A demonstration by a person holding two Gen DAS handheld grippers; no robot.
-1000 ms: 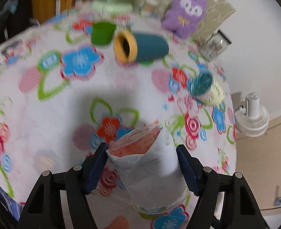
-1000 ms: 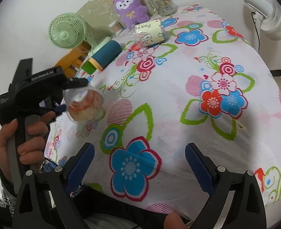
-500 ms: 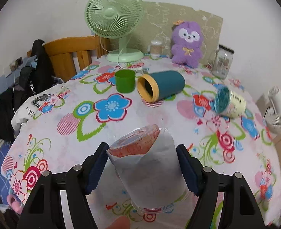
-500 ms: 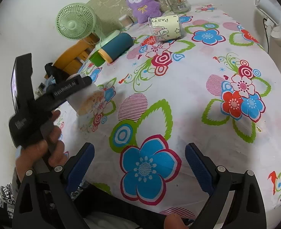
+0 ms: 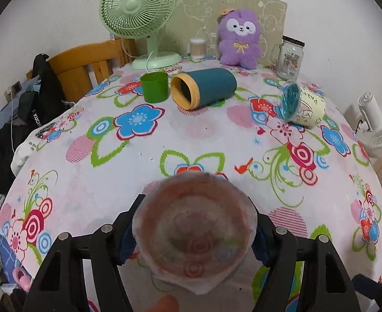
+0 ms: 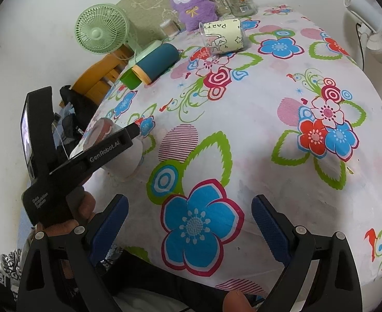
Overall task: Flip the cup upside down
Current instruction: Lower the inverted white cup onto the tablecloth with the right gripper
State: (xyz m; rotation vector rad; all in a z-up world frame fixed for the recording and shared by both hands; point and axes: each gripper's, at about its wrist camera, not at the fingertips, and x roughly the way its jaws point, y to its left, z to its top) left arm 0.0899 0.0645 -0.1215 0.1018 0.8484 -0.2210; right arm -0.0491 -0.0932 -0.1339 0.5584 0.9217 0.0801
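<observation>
Your clear plastic cup with the white paper wrap and reddish base (image 5: 194, 230) sits clamped between the two fingers of your left claw (image 5: 194, 231), base facing the camera. From the right wrist view the cup (image 6: 118, 153) looks tipped over, its rim low and near or touching the flowered cloth of the counter (image 6: 268, 135); I cannot tell whether it already rests there. The grip is on the loose paper sleeve, so it could slide or crumple, and thin plastic may buckle if you squeeze harder. If you let go while the cup is tilted, I'd expect it to roll toward the counter edge on your side, which lies just below the claw. The soft cloth could also catch the rim and tip it.

Your right claw (image 6: 188, 221) hangs wide and empty, well to the right of the cup.

Far ahead of the left claw lie a teal cylinder with a yellow rim (image 5: 203, 88), a green plastic cup (image 5: 155, 87) and a cream printed cup on its side (image 5: 301, 105), all well clear.
</observation>
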